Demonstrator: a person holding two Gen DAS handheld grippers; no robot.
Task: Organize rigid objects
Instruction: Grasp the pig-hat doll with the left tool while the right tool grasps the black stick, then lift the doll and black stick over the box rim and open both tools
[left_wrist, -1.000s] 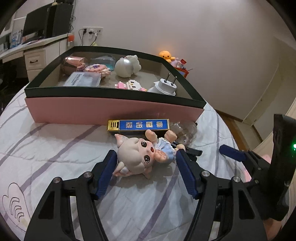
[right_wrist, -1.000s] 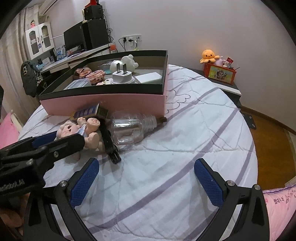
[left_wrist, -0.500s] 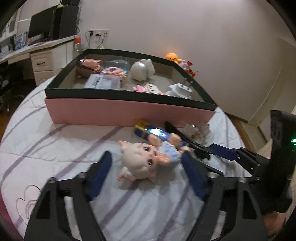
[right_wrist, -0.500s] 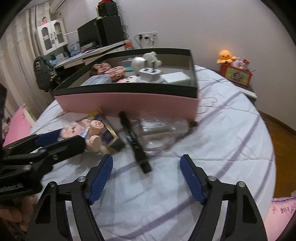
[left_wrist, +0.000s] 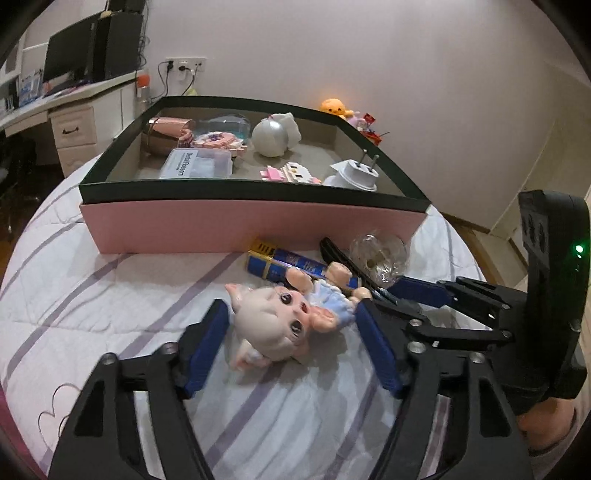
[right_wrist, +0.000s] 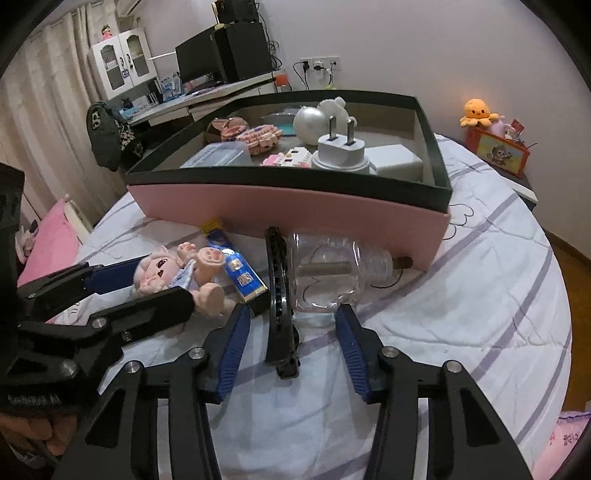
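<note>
Closing around the long black hair clip (right_wrist: 279, 295), the right tool (right_wrist: 291, 345) is aligning with its lengthwise axis (pads not yet touching); the left tool (left_wrist: 291, 345) is closing around the pink-headed doll (left_wrist: 280, 326).

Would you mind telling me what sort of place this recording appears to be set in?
Most likely a bedroom at home. The work surface is a bed with a striped quilt and a pink pillow at its edge, a desk with a monitor stands by the wall, and a plush octopus sits on a side table.
</note>
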